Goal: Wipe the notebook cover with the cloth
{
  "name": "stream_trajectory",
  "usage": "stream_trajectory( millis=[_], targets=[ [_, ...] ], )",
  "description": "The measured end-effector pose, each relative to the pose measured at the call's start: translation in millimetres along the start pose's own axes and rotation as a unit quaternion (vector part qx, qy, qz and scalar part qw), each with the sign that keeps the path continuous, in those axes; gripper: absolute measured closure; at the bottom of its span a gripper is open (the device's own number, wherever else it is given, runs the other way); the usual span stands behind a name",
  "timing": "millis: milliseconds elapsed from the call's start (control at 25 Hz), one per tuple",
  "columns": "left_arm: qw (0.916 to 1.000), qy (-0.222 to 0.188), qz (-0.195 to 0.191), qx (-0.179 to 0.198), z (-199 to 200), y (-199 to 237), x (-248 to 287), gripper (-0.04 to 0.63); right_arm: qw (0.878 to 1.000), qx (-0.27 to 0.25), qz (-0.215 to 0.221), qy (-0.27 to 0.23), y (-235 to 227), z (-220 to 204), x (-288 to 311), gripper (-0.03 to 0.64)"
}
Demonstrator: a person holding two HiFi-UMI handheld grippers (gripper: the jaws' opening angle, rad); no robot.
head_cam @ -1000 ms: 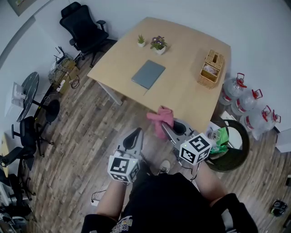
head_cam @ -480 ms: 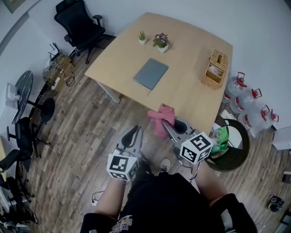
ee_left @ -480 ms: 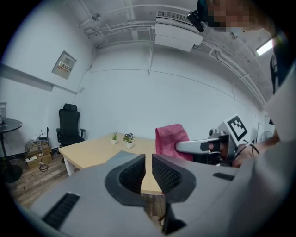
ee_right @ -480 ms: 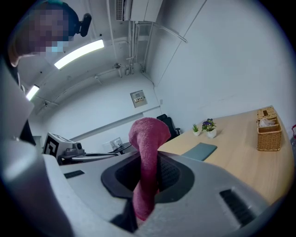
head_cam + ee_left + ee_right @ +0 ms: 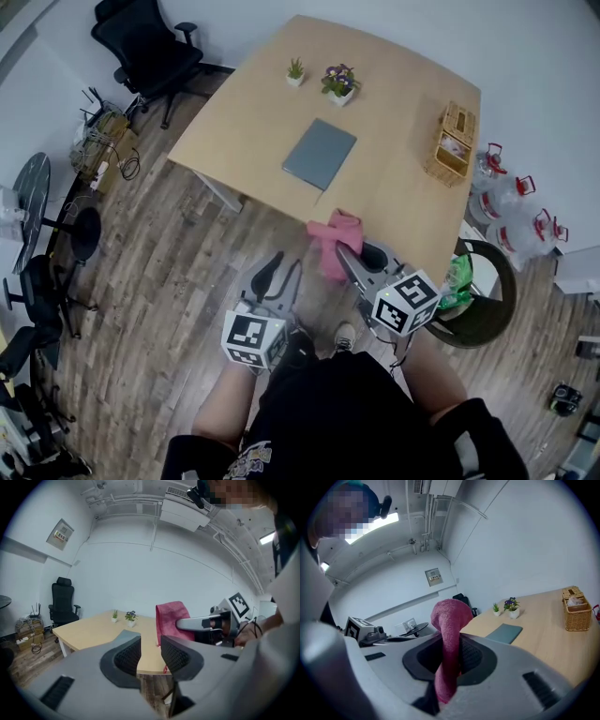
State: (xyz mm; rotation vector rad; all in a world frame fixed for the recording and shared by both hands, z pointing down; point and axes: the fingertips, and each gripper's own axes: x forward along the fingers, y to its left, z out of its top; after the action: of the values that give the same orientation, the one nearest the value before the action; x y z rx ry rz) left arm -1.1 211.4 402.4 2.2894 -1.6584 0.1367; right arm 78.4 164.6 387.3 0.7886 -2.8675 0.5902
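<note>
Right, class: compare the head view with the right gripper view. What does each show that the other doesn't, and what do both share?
Only the head view: the wooden floor and the round bin. Only the right gripper view: the ceiling light and a framed wall notice. Both: the right gripper with its fingers closed on the pink cloth, and the grey notebook lying flat on the table.

Black short-slv tee (image 5: 361, 412) w/ pale front print (image 5: 249, 460).
</note>
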Motion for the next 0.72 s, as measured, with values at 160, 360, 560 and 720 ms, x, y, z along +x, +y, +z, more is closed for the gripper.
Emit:
stream_trajectory(
  millis=[160, 360, 560, 720],
  targets=[
    [0.9998, -0.001, -0.019, -0.003, 1.7, 30.0, 1.7, 0.485, 1.0, -0.001, -0.018, 0.002, 4.7, 1.1, 27.1, 0.549],
    [0.9992, -0.006, -0.037, -0.011, 4.0, 60.5, 0.8, 0.485, 0.999, -0.01, -0.032, 0.005, 17.3, 6.5, 53.1, 0.549],
    [0.9989, -0.007, -0.044, -0.018, 11.3, 75.2, 0.6, 0.485, 0.999, -0.016, -0.038, 0.008, 21.9, 12.1, 68.5, 0.549],
    [0.9987, -0.005, -0.045, -0.024, 13.6, 82.9, 7.9, 0.485, 0.999, -0.017, -0.036, 0.007, 19.4, 17.7, 77.9, 0.549]
  ],
)
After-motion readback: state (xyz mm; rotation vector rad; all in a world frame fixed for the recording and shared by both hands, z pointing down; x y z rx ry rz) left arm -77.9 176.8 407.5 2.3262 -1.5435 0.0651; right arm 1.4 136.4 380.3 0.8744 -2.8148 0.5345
